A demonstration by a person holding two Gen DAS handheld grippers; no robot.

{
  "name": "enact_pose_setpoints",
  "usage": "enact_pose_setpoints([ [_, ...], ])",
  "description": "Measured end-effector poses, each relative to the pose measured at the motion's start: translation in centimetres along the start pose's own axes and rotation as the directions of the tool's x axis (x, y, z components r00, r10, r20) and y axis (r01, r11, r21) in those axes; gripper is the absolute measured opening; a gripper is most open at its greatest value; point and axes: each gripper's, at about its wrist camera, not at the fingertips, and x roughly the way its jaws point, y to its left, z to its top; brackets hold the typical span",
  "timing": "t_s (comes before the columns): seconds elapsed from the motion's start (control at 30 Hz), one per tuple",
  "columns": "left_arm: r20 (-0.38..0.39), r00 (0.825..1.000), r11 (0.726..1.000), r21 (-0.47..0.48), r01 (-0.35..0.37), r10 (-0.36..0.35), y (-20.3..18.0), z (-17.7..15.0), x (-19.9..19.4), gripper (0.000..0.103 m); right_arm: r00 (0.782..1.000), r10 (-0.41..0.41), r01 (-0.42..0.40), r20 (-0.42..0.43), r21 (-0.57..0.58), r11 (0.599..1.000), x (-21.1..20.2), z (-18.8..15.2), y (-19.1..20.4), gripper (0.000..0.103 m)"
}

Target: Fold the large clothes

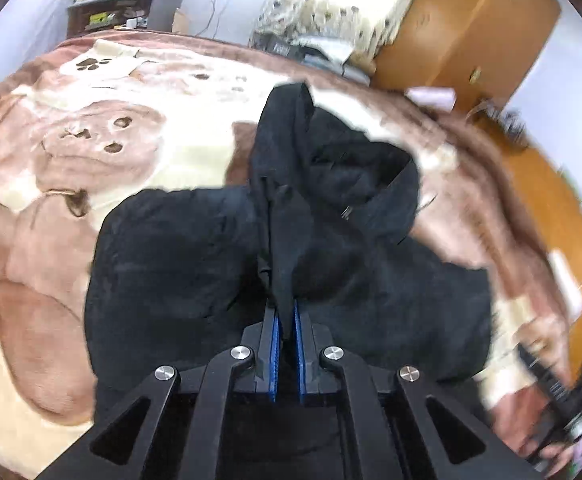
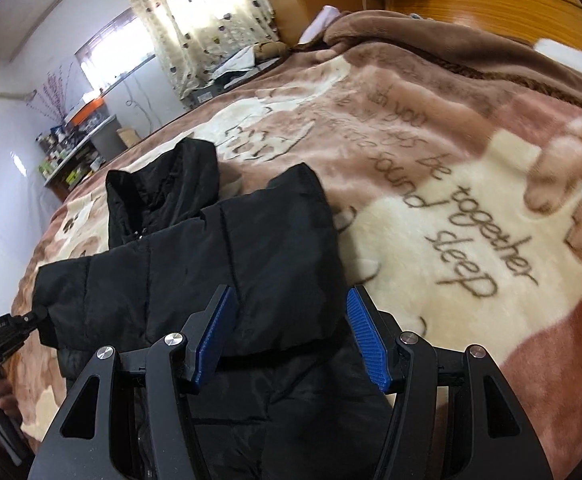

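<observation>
Jacket point(image 1: 195, 264), black and puffy, lies on the blanket point(image 1: 31, 240) in the left wrist view, partly bundled, with its collar point(image 1: 371, 184) heaped beyond the gripper. The left gripper point(image 1: 285, 320) is clamped on a raised fold of it.

From the right wrist, the jacket point(image 2: 211, 256) looks roughly doubled (not yet compact); the right gripper point(image 2: 291, 320) hangs with jaws apart over its near edge, gripping nothing. I judge several folds remain.

Jacket point(image 2: 195, 264) on blanket point(image 2: 431, 216)
</observation>
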Motion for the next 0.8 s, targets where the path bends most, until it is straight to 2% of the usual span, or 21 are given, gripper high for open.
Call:
enact_pose_setpoints([
  [0.07,-0.012,0.999,0.999,0.001,-0.047,0.047,0.5,-0.9,0.9,0.007,1.000,-0.002,0.001,-0.012,-0.028,1.000,0.9,0.1,0.9,0.059],
  [0.17,0.005,0.995,0.994,-0.045,-0.103,0.103,1.9,-2.1,1.9,0.008,0.999,-0.008,0.006,-0.034,-0.065,0.998,2.6,0.1,2.0,0.059],
  [0.23,-0.019,0.990,0.990,-0.028,-0.140,0.139,2.1,-2.6,3.2,0.011,0.998,-0.004,-0.001,-0.057,-0.094,0.996,3.8,0.2,2.6,0.059],
  [0.37,-0.052,0.986,0.987,0.013,-0.158,0.158,2.0,-2.4,5.1,0.017,0.995,-0.045,0.030,-0.087,-0.168,0.985,6.4,0.2,3.5,0.059],
  [0.47,-0.060,0.986,0.987,0.012,-0.158,0.159,2.2,-2.4,6.0,0.018,0.989,-0.083,0.064,-0.125,-0.148,0.987,8.4,0.1,2.8,0.059],
  [0.53,-0.061,0.984,0.986,0.033,-0.166,0.168,2.1,-2.6,6.6,0.018,0.986,-0.082,0.061,-0.146,-0.141,0.988,9.4,-0.2,2.3,0.064],
  [0.8,-0.101,0.976,0.981,0.046,-0.190,0.193,1.7,-2.5,7.3,0.020,0.970,-0.137,0.098,-0.199,-0.198,0.975,11.5,-0.8,2.2,0.070],
])
